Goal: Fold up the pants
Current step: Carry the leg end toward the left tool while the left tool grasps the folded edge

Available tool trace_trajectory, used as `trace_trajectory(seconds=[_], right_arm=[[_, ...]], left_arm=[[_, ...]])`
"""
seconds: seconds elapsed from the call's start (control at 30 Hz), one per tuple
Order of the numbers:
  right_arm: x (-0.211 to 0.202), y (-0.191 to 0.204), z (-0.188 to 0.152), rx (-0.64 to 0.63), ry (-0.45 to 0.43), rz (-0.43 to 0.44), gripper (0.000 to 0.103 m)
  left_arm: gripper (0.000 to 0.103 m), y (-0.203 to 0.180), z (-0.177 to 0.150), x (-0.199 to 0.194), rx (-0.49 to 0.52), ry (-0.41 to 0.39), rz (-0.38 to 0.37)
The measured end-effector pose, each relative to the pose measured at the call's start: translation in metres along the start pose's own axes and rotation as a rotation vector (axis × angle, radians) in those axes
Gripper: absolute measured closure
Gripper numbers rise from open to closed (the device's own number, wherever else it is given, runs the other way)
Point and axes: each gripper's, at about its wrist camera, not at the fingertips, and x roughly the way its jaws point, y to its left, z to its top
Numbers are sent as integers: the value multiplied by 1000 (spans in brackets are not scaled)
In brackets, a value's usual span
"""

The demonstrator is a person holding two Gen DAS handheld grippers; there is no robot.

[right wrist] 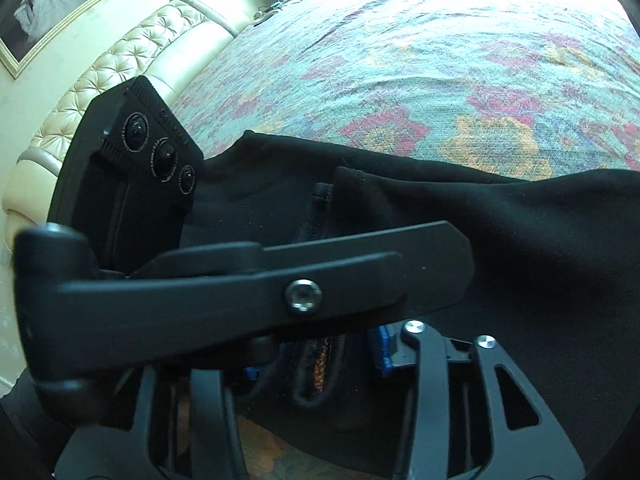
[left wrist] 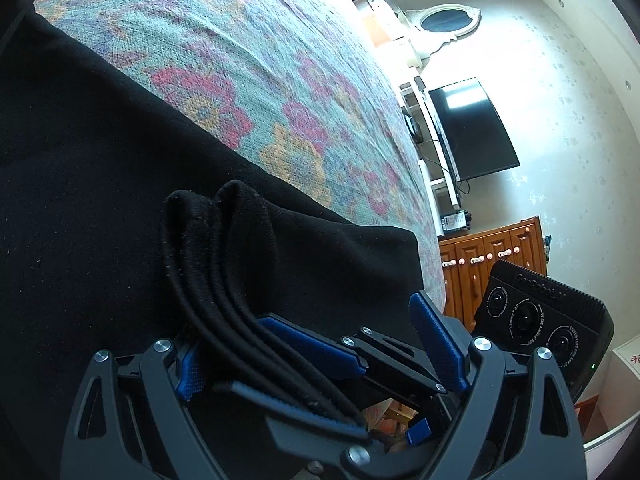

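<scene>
Black pants lie on a floral bedspread, with a bundle of stacked dark edges rising toward the camera. My left gripper stands wide open around that bundle, its blue pads apart from it. My right gripper reaches in from the right, and the edges run between its two fingers. In the right wrist view the pants spread rightward. There the right gripper is open, a fold with an orange label between its pads. A left gripper finger crosses in front.
The bed's edge falls away on the right, beside a wooden cabinet and a wall television. A tufted cream headboard and a framed picture stand at the left. The bedspread stretches far behind the pants.
</scene>
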Motion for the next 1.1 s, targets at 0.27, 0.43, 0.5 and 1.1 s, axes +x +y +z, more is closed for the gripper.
trace_trajectory(seconds=[0.27,0.43,0.5,1.1], right_arm=[[-46,0,-22,-25,-25,-18,39],[-88,-15,-15,15,-46,-6,34],[-108,-24,-17,28,-71,-15,33],[-152,-166,-39,401,-177,-90,28]], left_arm=[[16,-7,3,4,12,-1,37],[20,-20,0,9,99,13,126],[39,-22,0,9,114,13,197],[90,-9,-3,-5,165,-16,290]])
